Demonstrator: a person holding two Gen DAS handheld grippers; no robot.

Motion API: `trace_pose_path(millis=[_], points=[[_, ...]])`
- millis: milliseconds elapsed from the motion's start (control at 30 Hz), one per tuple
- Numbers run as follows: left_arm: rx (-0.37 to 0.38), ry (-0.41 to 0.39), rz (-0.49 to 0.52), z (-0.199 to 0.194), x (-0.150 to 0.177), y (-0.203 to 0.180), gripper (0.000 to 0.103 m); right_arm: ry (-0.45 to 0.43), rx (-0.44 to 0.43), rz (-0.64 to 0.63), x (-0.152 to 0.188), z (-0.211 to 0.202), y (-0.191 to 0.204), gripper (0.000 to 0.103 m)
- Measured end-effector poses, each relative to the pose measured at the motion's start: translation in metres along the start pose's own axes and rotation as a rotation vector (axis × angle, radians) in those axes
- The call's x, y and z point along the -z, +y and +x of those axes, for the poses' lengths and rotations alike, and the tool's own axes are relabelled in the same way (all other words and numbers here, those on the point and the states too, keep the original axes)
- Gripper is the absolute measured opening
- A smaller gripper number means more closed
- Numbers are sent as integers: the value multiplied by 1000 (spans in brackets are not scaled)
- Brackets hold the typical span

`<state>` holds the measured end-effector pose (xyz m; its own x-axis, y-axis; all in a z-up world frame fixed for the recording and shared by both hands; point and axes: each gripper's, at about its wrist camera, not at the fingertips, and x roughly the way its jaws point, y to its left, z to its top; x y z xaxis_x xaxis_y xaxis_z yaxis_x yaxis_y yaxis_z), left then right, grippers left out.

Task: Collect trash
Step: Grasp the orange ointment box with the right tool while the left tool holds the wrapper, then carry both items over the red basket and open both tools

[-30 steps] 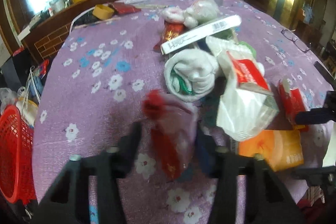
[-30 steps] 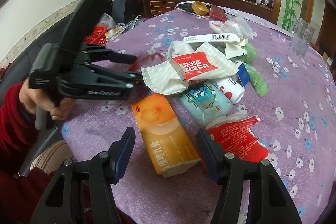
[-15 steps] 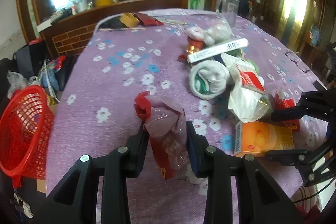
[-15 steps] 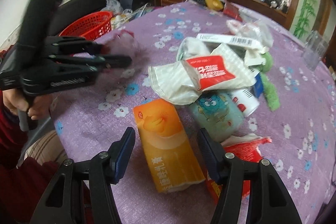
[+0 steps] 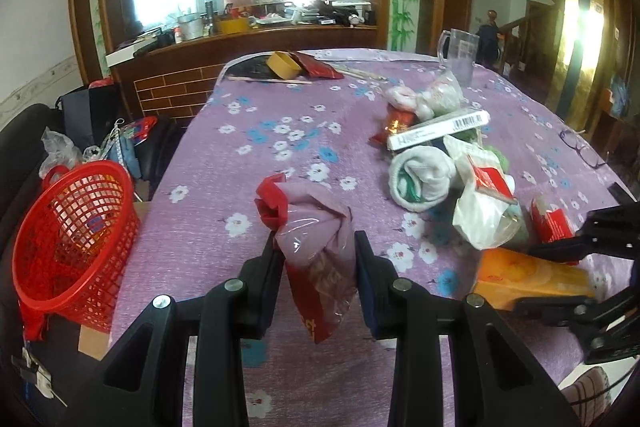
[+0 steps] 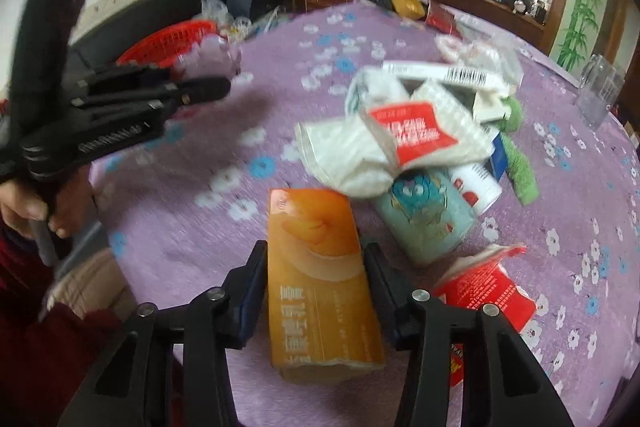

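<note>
My left gripper (image 5: 316, 259) is shut on a crumpled clear-and-red plastic wrapper (image 5: 316, 239) and holds it above the purple flowered tablecloth (image 5: 280, 131). A red mesh basket (image 5: 72, 235) stands off the table's left edge; it also shows in the right wrist view (image 6: 168, 43). My right gripper (image 6: 316, 267) has its fingers (image 6: 252, 283) on both sides of an orange carton (image 6: 316, 275) lying on the table, pressed against it. The left gripper shows at the left of the right wrist view (image 6: 208, 87), blurred.
A pile of trash lies mid-table: a white bag with a red label (image 6: 400, 139), a teal cartoon pack (image 6: 424, 215), a red wrapper (image 6: 484, 287), a long white box (image 5: 436, 131), a green cloth (image 6: 520, 163). A glass jug (image 5: 460, 55) stands behind.
My left gripper has lifted the wrapper and swung it left towards the red basket. My right gripper has moved forward and closed in on the orange carton.
</note>
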<state>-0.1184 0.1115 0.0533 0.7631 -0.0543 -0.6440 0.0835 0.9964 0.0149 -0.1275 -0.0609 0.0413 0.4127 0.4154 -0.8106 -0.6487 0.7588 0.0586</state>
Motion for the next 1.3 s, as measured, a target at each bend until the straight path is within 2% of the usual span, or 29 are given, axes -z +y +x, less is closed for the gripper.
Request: trace_pose_path(millis=[233,633,767,833,1067,1167,1300], points=[[-25,-12,-18,-9,-1,12,33,-33,-81,80,-14,-15,6,51],[-37,-9,-15,-10,4,20,33,85,-36,38,-3,19,19,53],[-35,-16,-35,-15,3,28,33,91,-18,28,-5,20,20,52],[-41,-22,-46,-18,1,34,33,80,-44,64,-8,17,17,52],[-90,-45,-128,-37,-11,80,33,-68,-179,181,-67,-9,24,52],[-148,-52,-180,-42,-14,114,33,-93,-237,182,-101,-3,41,52],[-226,-22,-235,-40,-10,157,33,-110,-292,152,-142,15,76,52]])
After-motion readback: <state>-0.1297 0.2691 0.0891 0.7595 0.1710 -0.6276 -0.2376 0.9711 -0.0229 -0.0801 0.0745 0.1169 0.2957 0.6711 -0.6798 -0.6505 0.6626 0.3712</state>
